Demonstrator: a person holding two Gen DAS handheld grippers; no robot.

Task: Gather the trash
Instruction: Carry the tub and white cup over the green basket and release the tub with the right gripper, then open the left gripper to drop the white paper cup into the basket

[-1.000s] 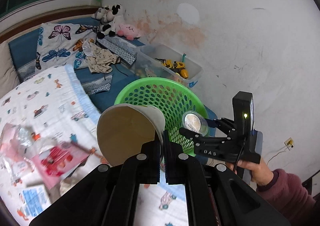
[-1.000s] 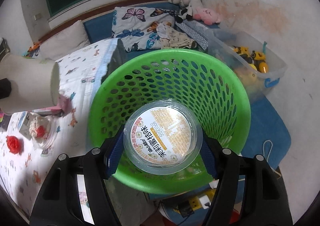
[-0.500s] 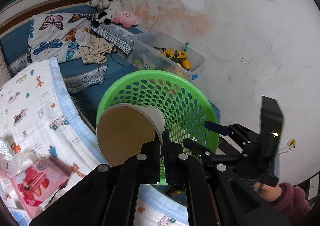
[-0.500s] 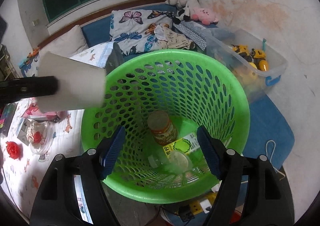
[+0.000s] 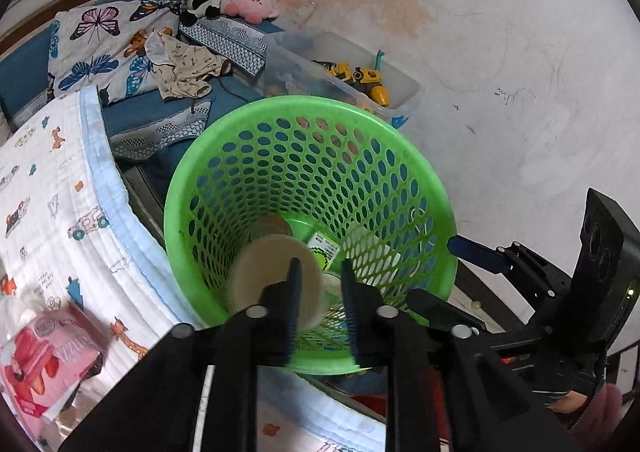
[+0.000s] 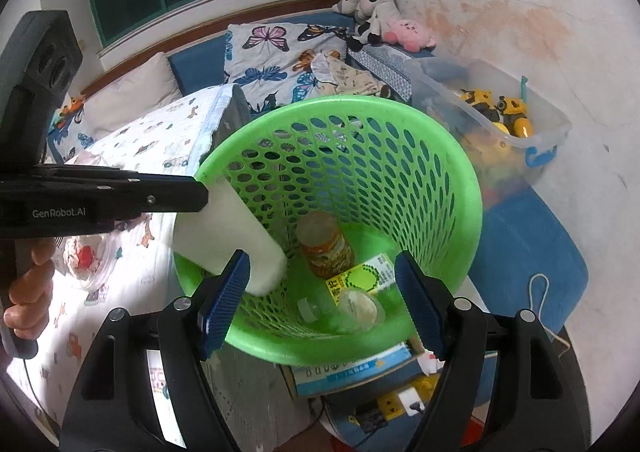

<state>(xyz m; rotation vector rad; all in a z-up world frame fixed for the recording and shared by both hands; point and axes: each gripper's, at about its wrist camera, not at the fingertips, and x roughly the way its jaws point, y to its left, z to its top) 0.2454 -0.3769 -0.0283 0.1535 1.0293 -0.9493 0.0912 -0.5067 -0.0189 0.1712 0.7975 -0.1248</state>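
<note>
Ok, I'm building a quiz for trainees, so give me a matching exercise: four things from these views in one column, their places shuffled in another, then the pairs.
Things:
1. paper cup
2. brown jar
3. yellow toy trucks
4. pink plush

Places:
A. in the clear bin
B. lying on the green basket floor
C. beside the cow plush
D. tilted at the basket's rim

Pairs: 1-D, 2-B, 3-A, 4-C
</note>
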